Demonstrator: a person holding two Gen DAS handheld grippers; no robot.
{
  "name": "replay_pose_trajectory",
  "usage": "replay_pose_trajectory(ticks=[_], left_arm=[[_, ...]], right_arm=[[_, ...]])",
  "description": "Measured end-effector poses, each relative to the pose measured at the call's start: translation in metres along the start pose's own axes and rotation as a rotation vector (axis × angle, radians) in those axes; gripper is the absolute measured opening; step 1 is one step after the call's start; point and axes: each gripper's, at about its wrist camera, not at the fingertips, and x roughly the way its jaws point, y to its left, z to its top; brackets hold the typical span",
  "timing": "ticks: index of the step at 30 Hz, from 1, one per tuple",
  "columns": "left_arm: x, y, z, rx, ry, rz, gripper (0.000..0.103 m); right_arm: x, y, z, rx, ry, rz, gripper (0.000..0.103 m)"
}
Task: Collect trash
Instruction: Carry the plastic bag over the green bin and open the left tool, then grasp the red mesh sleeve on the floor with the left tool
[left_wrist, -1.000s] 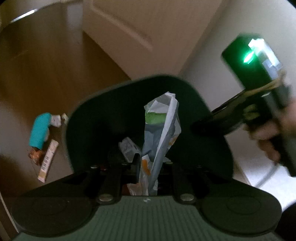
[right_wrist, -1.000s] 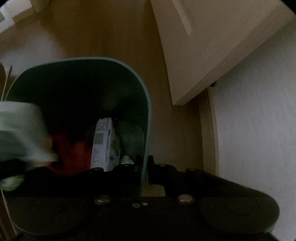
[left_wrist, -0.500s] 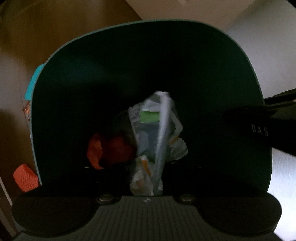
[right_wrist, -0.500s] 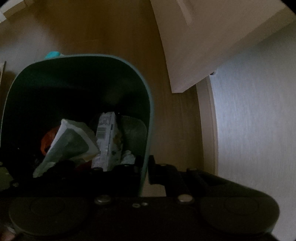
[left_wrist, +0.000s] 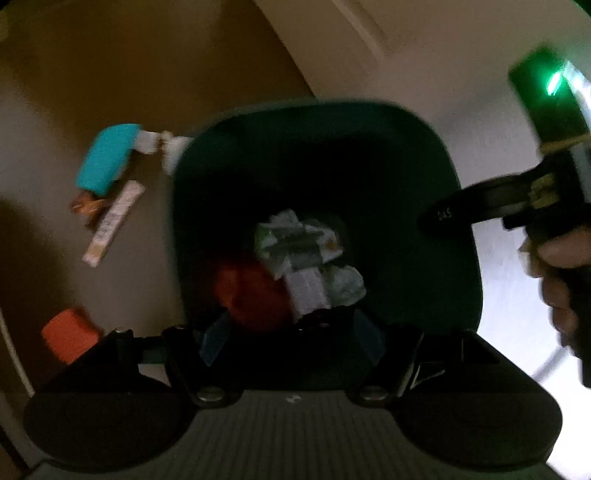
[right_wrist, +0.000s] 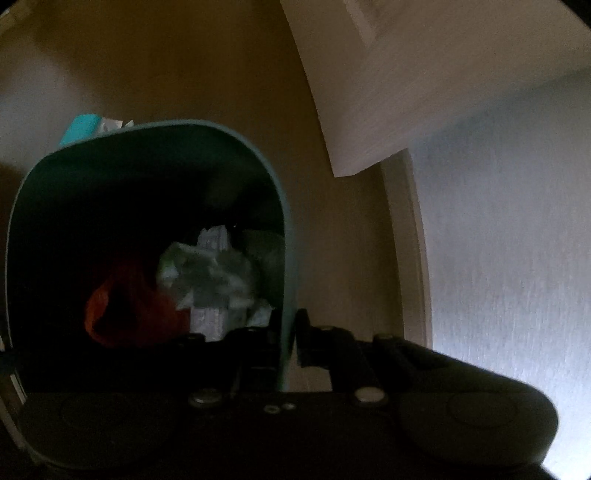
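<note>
Bin (right_wrist: 290, 236) rim pinched between right gripper (right_wrist: 291, 339) fingers; left gripper (left_wrist: 291, 339) fingers spread above crumpled wrappers (left_wrist: 306, 254) inside; more litter on floor (left_wrist: 110, 218).

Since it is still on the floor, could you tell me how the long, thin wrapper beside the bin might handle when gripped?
The wrapper looks flat and thin, so probably light and floppy. Lying flush on the floor, it may slide rather than lift.

bin (left_wrist: 458, 236) mouth open above crumpled wrappers (left_wrist: 306, 258), right tool (right_wrist: 291, 339) pinching its rim, floor litter (left_wrist: 110, 218) alongside
</note>
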Motion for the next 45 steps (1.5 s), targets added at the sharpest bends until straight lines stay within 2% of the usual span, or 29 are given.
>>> replay_pose_trajectory(ticks=[7, 10, 16, 19, 22, 29, 33, 37, 40, 41, 42, 45], left_arm=[[-0.064, 0.072, -0.016, -0.193, -0.124, 0.183, 0.073], [-0.067, 0.108, -0.022, -0.301, -0.132, 0.285, 0.073], [-0.033, 0.169, -0.043, -0.548, -0.102, 0.434, 0.073], [-0.011, 0.196, -0.054, -0.659, -0.075, 0.428, 0.073], [0.030, 0.222, -0.064, -0.704, -0.038, 0.440, 0.073], [0.120, 0.268, -0.079, -0.713, 0.055, 0.482, 0.073], [0.151, 0.290, -0.087, -0.738, 0.082, 0.494, 0.073], [0.162, 0.298, -0.096, -0.759, 0.077, 0.466, 0.072], [0.156, 0.299, -0.097, -0.775, 0.052, 0.447, 0.052], [0.154, 0.299, -0.098, -0.775, 0.052, 0.454, 0.033], [0.151, 0.299, -0.098, -0.778, 0.054, 0.462, 0.023], [0.136, 0.300, -0.099, -0.805, 0.040, 0.455, 0.019]], right_arm=[[0.000, -0.005, 0.040, -0.016, 0.013, 0.006, 0.005], [0.003, -0.006, 0.065, -0.051, 0.023, 0.022, 0.005], [0.000, -0.003, 0.085, -0.125, 0.023, 0.056, 0.006], [0.000, -0.004, 0.079, -0.144, 0.015, 0.082, 0.006], [0.005, -0.004, 0.075, -0.180, 0.021, 0.106, 0.005], [0.016, -0.008, 0.068, -0.243, 0.049, 0.127, 0.003], [0.027, -0.009, 0.066, -0.265, 0.056, 0.113, 0.003], [0.030, -0.012, 0.063, -0.247, 0.051, 0.133, 0.003], [0.037, -0.013, 0.060, -0.229, 0.088, 0.148, 0.003], [0.039, -0.013, 0.058, -0.231, 0.092, 0.154, 0.003], [0.041, -0.012, 0.058, -0.229, 0.097, 0.155, 0.003], [0.044, -0.008, 0.055, -0.223, 0.092, 0.171, 0.003]])
